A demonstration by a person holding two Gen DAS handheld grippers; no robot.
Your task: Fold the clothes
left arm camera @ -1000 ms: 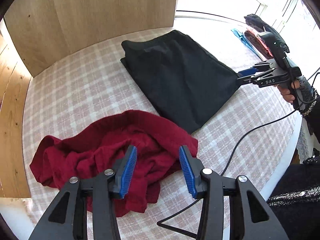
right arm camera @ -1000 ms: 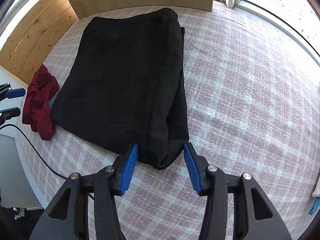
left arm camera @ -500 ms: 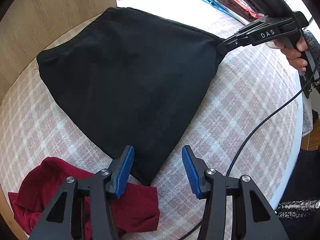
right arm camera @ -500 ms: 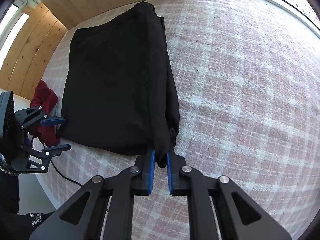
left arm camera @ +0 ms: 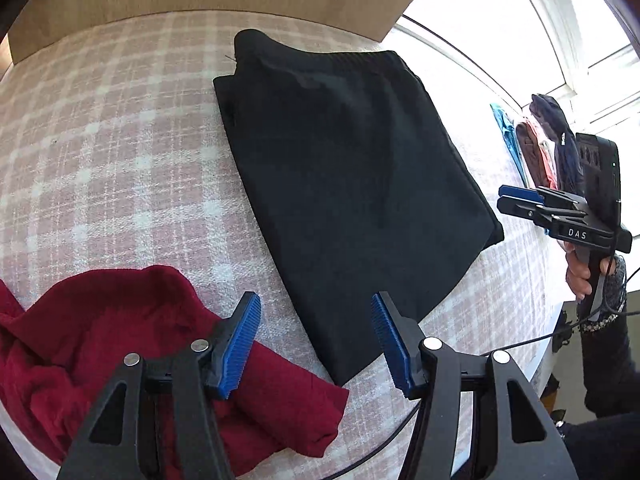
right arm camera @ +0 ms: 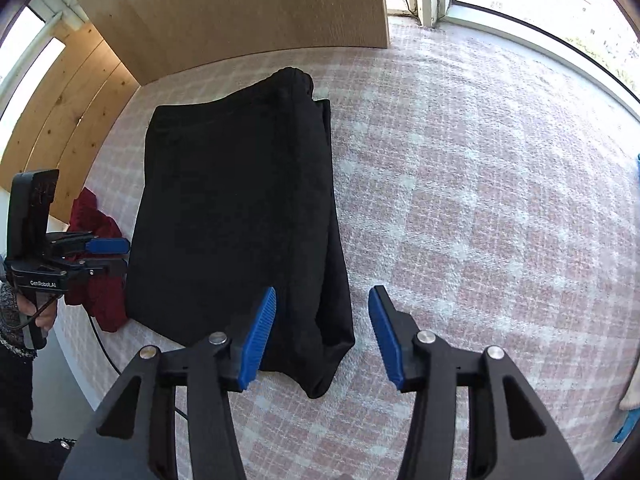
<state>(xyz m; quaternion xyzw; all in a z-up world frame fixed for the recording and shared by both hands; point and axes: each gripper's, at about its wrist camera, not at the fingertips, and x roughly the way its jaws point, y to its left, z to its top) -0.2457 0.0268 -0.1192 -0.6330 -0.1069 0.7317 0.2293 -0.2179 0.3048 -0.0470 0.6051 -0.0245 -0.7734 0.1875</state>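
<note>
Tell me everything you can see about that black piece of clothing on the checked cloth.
The black garment is a dark, soft-looking fabric folded into a rough rectangle, lying flat on the pink checked cloth. A ribbed band runs along its far end, with a small bump of bunched fabric at one corner. Its near corner lies between the right gripper's opening jaws, unpinched. Another near corner lies beside or just over the crumpled red garment.

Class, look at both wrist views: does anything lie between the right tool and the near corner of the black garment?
Nothing visible does. The right tool is opening, and the black garment has its corner directly between the pads, which are not pressing it. The red garment lies at its far side.
</note>
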